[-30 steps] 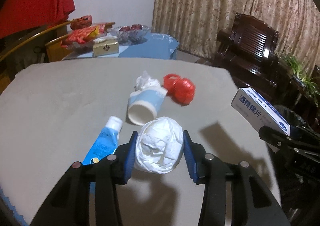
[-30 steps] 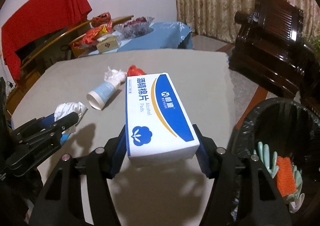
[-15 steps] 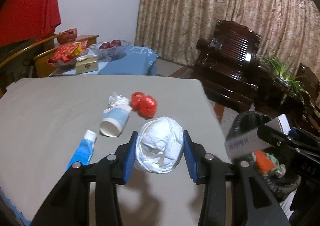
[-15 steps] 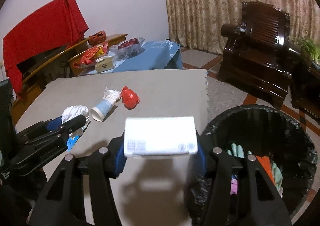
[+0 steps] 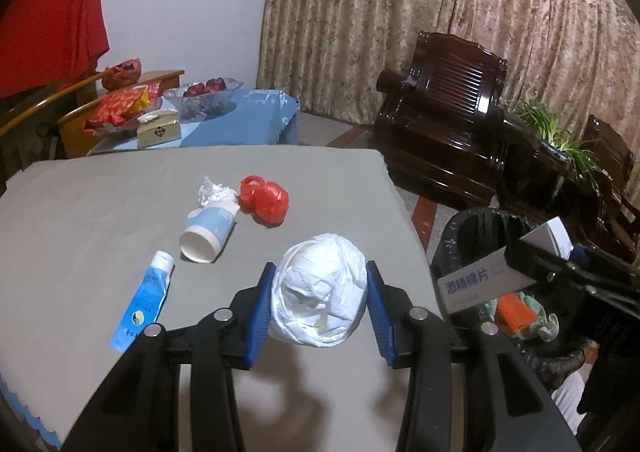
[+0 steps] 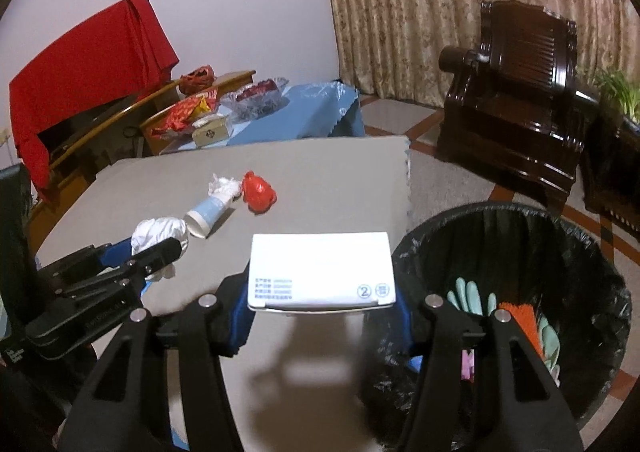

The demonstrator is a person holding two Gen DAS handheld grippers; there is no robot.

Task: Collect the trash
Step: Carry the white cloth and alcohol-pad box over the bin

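left gripper tilts down, squeezing crumpled white paper ball; right gripper, jaws just closing, grips white cardboard box, now nearer black trash bin on its right.

White wall, patterned curtains, dark wooden armchair

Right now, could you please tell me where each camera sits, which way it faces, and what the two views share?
Left wrist: sits on the left gripper, looking forward and down over the grey table; its jaws hold a crumpled white wad, and the right gripper shows at the right edge.
Right wrist: sits on the right gripper, facing the table edge and black bin; its jaws hold a white box, and the left gripper shows at left.
Shared: paper cup, red bag, bin, wad, box.
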